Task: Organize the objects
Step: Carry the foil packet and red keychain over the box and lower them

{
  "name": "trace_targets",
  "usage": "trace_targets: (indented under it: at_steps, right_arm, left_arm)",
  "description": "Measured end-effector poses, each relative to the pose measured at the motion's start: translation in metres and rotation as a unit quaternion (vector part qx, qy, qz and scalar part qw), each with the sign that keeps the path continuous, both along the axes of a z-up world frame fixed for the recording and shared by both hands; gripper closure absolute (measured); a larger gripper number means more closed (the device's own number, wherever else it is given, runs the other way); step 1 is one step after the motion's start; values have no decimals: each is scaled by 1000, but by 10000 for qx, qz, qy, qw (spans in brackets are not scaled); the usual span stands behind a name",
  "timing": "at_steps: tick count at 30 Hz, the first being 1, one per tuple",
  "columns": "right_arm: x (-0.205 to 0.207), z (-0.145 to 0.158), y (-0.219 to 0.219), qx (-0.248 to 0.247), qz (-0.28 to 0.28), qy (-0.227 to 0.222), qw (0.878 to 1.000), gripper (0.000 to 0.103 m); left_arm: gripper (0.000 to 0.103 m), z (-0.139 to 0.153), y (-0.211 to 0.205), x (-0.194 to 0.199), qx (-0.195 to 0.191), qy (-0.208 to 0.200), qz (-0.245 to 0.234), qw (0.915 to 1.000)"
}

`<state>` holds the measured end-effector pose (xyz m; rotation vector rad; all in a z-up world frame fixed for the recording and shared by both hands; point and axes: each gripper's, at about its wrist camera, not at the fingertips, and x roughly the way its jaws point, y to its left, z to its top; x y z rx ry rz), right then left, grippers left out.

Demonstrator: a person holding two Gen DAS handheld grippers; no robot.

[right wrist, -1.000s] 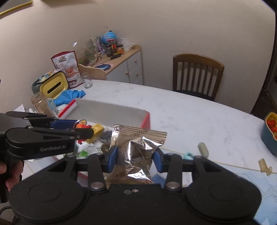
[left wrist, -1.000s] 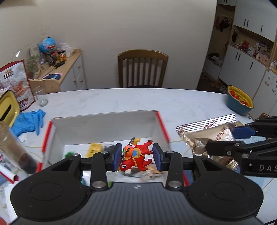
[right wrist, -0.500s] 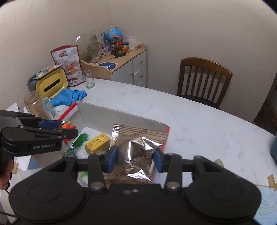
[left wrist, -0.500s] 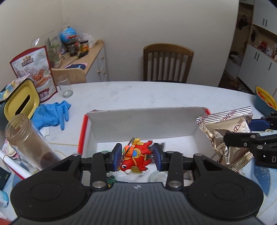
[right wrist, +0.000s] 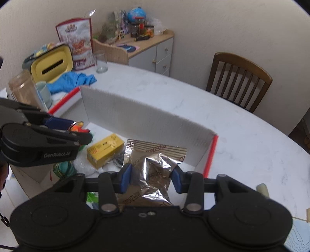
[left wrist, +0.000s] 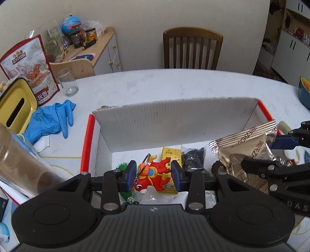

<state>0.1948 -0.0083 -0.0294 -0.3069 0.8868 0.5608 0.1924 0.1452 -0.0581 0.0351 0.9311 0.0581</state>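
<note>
Presently left tongs (left wrist: 153, 177) clench the red toy (left wrist: 153, 179), right tongs (right wrist: 151, 179) the foil packet (right wrist: 153, 174), which, at three o'clock, may snag the box (left wrist: 174, 124) wall.

"What is in the room?"
"A big white table (left wrist: 174, 87). Behind it stands a brown wooden chair (left wrist: 191, 50) by a plain pale wall (left wrist: 145, 15)."
"And at the sides?"
"A low wooden cupboard (left wrist: 104, 50) on the left, white cabinets (left wrist: 290, 48) on the right."
</note>
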Motion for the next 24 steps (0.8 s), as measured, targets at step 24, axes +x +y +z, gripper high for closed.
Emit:
trace_targets:
  at_steps: [24]
  right_arm:
    - [6,-23,15,-255,117,386,9989,56]
  left_arm:
    - [65,-26,4,18,156,427,-81,9989]
